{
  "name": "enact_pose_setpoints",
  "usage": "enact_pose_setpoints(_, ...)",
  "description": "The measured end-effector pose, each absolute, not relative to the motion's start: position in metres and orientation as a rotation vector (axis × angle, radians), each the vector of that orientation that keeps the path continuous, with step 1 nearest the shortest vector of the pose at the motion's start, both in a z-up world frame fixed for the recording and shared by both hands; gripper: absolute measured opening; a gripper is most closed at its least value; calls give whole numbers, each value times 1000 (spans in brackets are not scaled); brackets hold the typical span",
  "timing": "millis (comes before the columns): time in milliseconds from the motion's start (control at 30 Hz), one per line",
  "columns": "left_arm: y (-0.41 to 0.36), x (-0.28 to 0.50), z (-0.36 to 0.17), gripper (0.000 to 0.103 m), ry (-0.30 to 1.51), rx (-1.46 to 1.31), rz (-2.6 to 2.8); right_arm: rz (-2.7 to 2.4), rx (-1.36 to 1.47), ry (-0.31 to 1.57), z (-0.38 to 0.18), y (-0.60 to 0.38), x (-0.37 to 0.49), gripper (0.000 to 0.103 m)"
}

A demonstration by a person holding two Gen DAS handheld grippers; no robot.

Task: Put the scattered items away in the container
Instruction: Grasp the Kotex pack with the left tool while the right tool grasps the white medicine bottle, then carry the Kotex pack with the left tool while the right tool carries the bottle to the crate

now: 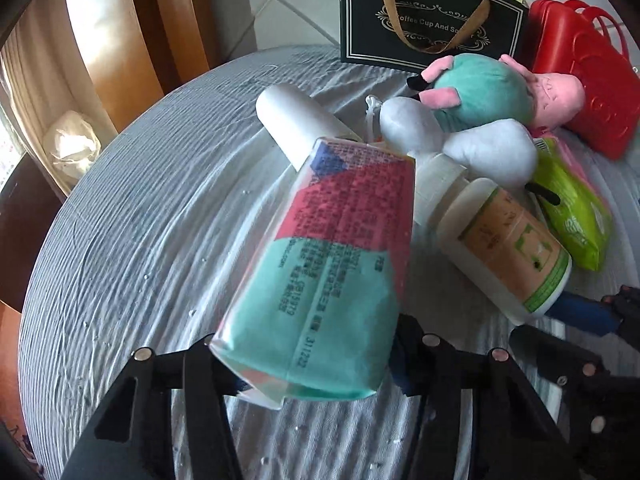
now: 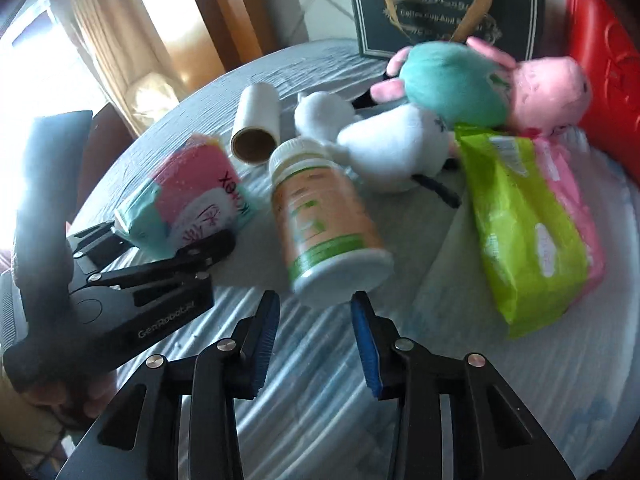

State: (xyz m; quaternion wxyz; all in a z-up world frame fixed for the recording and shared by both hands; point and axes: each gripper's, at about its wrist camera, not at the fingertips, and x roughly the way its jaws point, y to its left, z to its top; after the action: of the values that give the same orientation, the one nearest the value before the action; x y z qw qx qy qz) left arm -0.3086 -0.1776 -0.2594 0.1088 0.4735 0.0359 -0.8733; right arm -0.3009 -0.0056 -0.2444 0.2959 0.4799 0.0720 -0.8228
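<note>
My left gripper (image 1: 308,344) is shut on a teal and pink tissue pack (image 1: 324,264), held above the cloth; the pack also shows in the right wrist view (image 2: 192,204) with the left gripper (image 2: 172,248) on it. My right gripper (image 2: 314,304) is open, its blue pads (image 2: 266,340) on either side of the base of a lying white bottle (image 2: 324,224) with an orange label; the bottle also shows in the left wrist view (image 1: 504,248). A red basket (image 1: 580,80) stands at the far right.
A white paper roll (image 2: 256,124), a white plush (image 2: 392,148), a teal and pink plush (image 2: 480,84) and a green wipes pack (image 2: 528,232) over a pink pack (image 2: 568,188) lie on the grey cloth (image 1: 120,240). A black gift bag (image 1: 428,20) stands behind.
</note>
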Motion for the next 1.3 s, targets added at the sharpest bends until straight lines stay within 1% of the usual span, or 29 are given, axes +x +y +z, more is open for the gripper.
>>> enact_pose_setpoints(33,-177,-312,-261,52,111,1393,-2565,-2218,1262,200,-243,-4,-300,45)
enact_pose_setpoints(100,-179,-317,-261,52,123,1391,-2556,-2255,1242,207,-240,-2,-306,57)
enact_pose_setpoints(167,-181,-321,-262,52,133,1388,-2547,-2261,1222,228,-242,-8,-314,63)
enact_pose_setpoints(233,-184,-323,-263,52,135,1386,-2540,-2261,1200,285,-246,-18,-319,65)
enact_pose_setpoints(267,-185,-324,-263,52,133,1386,-2539,-2266,1188,307,-248,-22,-323,68)
enact_pose_setpoints(300,-187,-324,-263,52,133,1386,-2539,-2272,1175,318,-249,-28,-329,72)
enact_pose_setpoints(367,-188,-326,-264,52,137,1387,-2537,-2265,1158,315,-252,-33,-337,73)
enact_pose_setpoints(433,-187,-327,-264,51,131,1386,-2536,-2248,1171,305,-255,-34,-342,71)
enact_pose_setpoints(467,-187,-327,-264,51,126,1385,-2533,-2238,1180,306,-258,-36,-342,66)
enact_pose_setpoints(500,-186,-326,-263,51,129,1387,-2533,-2245,1177,316,-259,-37,-340,63)
enact_pose_setpoints(567,-185,-323,-262,49,139,1394,-2539,-2258,1179,323,-256,-38,-334,61)
enact_pose_setpoints(767,-169,-301,-236,48,112,1358,-2588,-2321,1158,237,-229,-18,-312,58)
enact_pose_setpoints(967,-148,-259,-192,48,94,1271,-2659,-2398,1085,205,-186,7,-275,53)
enact_pose_setpoints(1167,-117,-220,-163,48,58,1204,-2693,-2453,1002,183,-147,41,-229,53)
enact_pose_setpoints(1300,-88,-191,-148,48,52,1166,-2713,-2459,969,179,-132,63,-206,53)
